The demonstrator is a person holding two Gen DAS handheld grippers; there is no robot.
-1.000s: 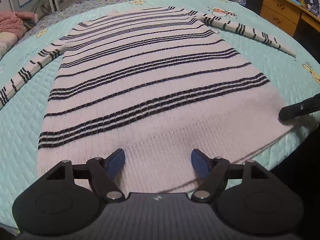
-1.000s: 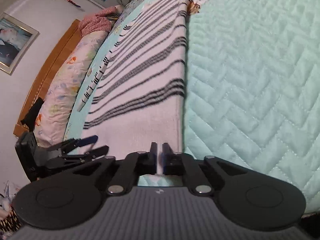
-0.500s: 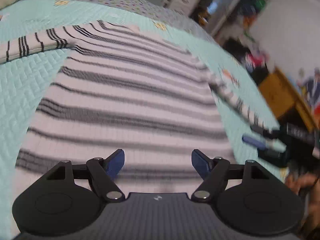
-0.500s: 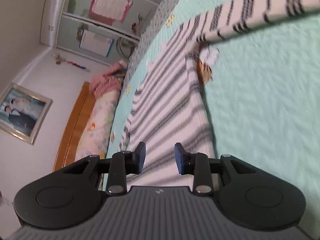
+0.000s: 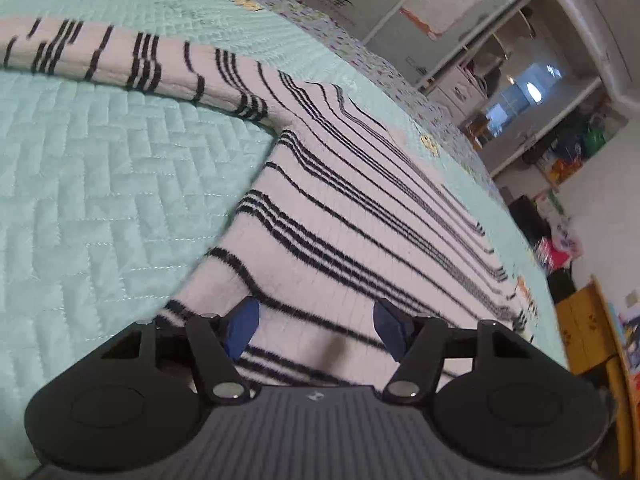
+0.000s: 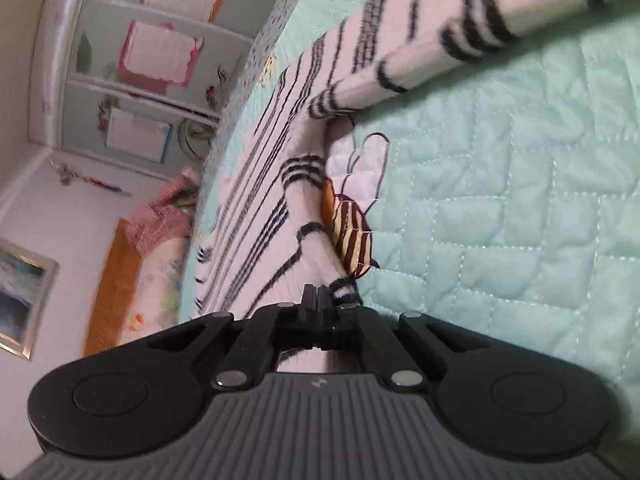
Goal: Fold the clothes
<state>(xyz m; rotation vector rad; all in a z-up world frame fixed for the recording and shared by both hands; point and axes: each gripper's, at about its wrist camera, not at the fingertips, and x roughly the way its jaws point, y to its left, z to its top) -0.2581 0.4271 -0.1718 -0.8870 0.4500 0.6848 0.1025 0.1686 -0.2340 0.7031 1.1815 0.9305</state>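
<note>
Two grippers are working at opposite side edges of a white sweater with black stripes (image 5: 352, 200), which is lying spread flat on a quilted mint-green bedspread (image 5: 100, 184). The left gripper (image 5: 316, 330) is hovering over the sweater's body near its left edge, below the armpit; its blue-padded jaws have just been closing a little yet are standing well apart, with only flat knit below them and nothing pinched. One sleeve (image 5: 120, 60) is stretching away across the bedspread. The right gripper (image 6: 316, 300) is sitting at the sweater's other side edge with its jaws pressed together; whether any fabric is caught between them cannot be told. A bee design (image 6: 352, 236) on the bedspread is showing just beside that edge.
</note>
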